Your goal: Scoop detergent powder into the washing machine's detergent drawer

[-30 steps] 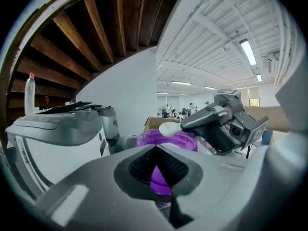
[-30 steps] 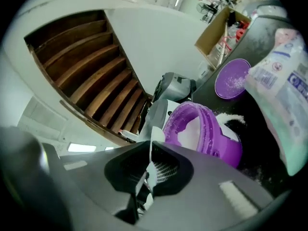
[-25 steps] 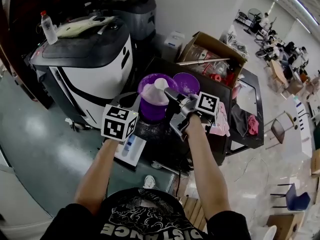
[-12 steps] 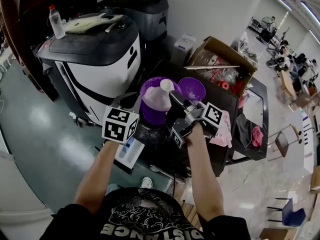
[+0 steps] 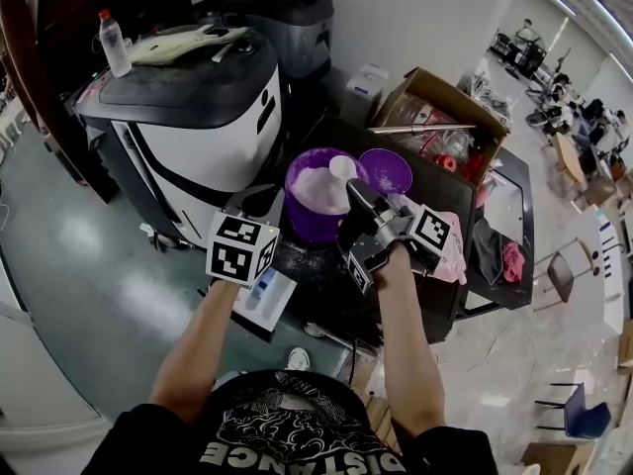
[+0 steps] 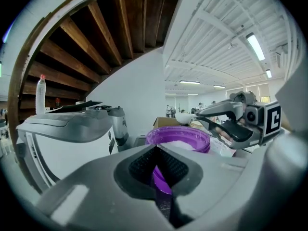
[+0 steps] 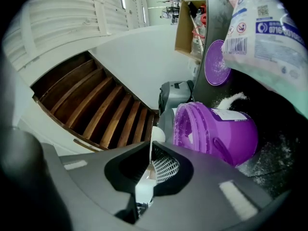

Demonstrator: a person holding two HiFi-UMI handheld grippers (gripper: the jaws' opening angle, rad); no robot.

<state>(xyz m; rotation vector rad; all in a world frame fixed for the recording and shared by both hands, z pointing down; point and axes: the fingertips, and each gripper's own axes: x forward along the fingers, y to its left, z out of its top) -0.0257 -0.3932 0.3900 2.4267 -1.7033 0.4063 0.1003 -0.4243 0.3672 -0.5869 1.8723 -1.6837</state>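
My right gripper (image 5: 358, 194) is clamped on the white scoop (image 5: 343, 166). Its long axis runs along the jaws, bowl pointing away over the purple tub (image 5: 297, 216). Left gripper (image 6: 161, 186) is pinched on the tub's purple handle. Lid (image 5: 386, 171) and detergent bag (image 7: 269, 28) sit beside, white machine (image 5: 188, 137) to the left.

Person w/ a gripper in each hand.
Black short-sleeve tee (image 5: 297, 431), white graphic + block lettering on chest; forearms bare. Left gripper (image 5: 259, 202) & right gripper (image 5: 351, 191): grey moulded shells, dark mesh-textured pads (image 6: 140, 166), each w/ a marker cube (image 5: 240, 250) of black-and-white squares.
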